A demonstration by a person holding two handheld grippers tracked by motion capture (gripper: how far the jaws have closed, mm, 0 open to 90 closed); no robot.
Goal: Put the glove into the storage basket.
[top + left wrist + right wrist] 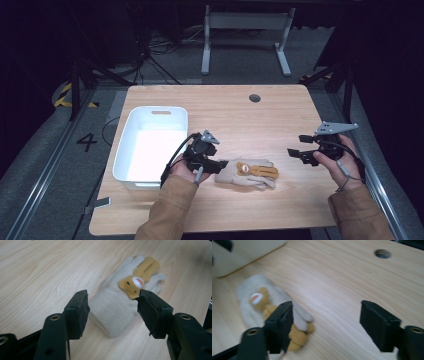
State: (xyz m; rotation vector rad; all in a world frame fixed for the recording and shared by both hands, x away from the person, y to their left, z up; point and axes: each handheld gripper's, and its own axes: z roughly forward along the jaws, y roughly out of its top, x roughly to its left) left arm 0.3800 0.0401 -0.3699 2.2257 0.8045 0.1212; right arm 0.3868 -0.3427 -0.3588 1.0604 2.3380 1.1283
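The glove (250, 173) lies flat on the tabletop (230, 110), long axis crosswise, cuff toward the left gripper (112, 310), which stands open astride that cuff without pressing it. The right gripper (295, 153) is open and empty, well apart off the fingertips. The white bin (150, 145) stands just left; open room surrounds the glove.

Tan sleeves (170, 202), black hand-held grippers

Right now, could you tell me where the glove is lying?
In the high view the glove lies flat on the table, just right of the left gripper and the white bin.
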